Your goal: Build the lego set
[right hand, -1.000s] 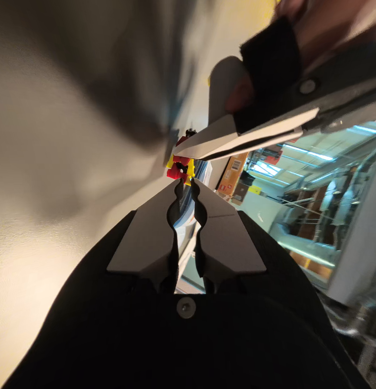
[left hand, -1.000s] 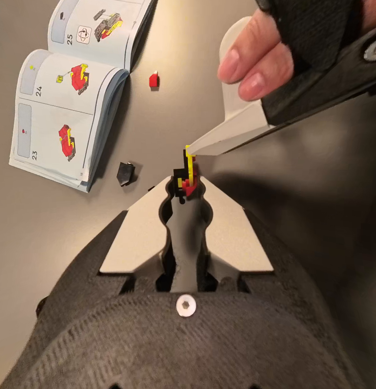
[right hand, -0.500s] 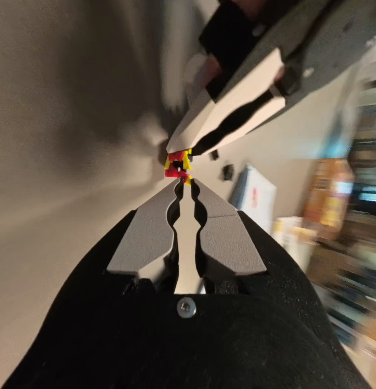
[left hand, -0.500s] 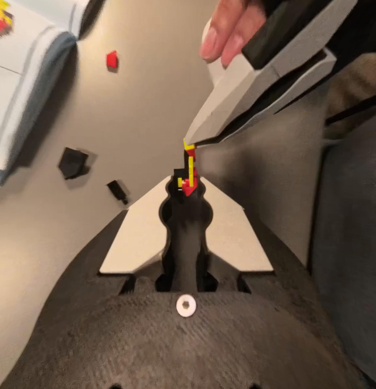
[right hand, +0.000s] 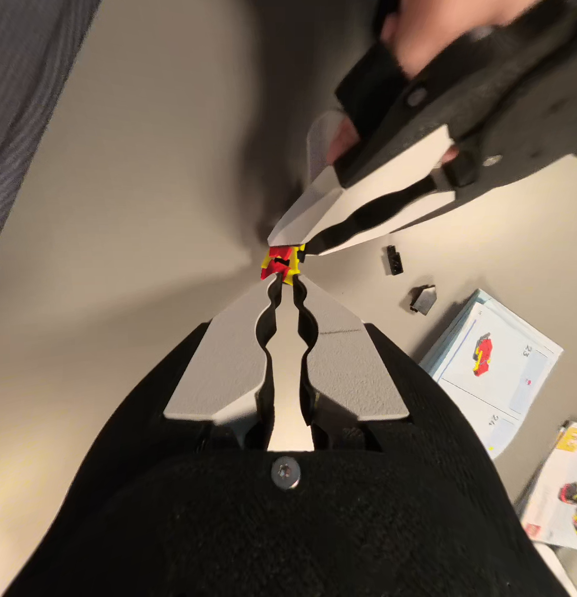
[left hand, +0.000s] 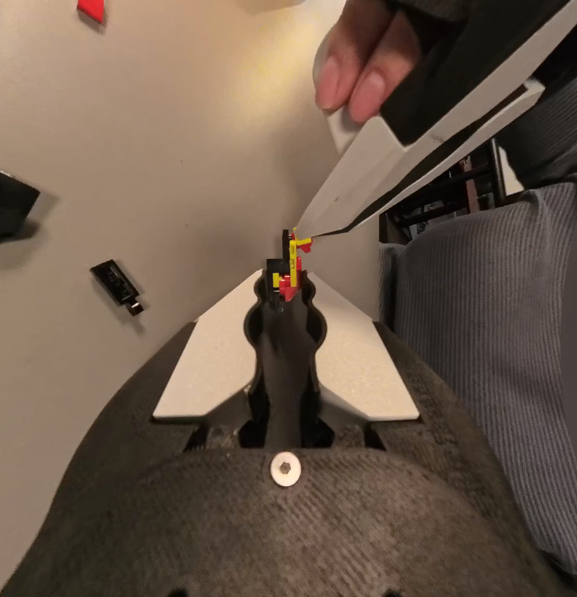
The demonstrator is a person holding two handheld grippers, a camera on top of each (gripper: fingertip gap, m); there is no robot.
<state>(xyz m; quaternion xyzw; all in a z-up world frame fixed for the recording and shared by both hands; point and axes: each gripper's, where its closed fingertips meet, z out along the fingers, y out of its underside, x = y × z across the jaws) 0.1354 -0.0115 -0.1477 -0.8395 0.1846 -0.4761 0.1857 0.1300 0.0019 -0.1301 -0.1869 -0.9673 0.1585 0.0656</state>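
A small red, yellow and black lego assembly [left hand: 288,274] is held between both grippers above the beige table [left hand: 151,145]. My left gripper [left hand: 284,273] is shut on its lower red and black end. My right gripper [left hand: 300,234] comes in from the upper right and pinches the yellow and red top end. In the right wrist view my right gripper [right hand: 285,280] is shut on the assembly [right hand: 280,263], and the left gripper [right hand: 287,244] grips it from the far side.
Loose on the table are a black plate [left hand: 117,284], a black slope piece [left hand: 9,206] and a red piece [left hand: 91,9]. The open instruction booklet [right hand: 494,365] lies at the right. Grey ribbed fabric [left hand: 490,323] is beyond the table edge. Both grippers' tips are close together, under 4 cm apart.
Both grippers have turned together with the assembly still held between them. The booklet has slid out of the left wrist view and come into the right wrist view.
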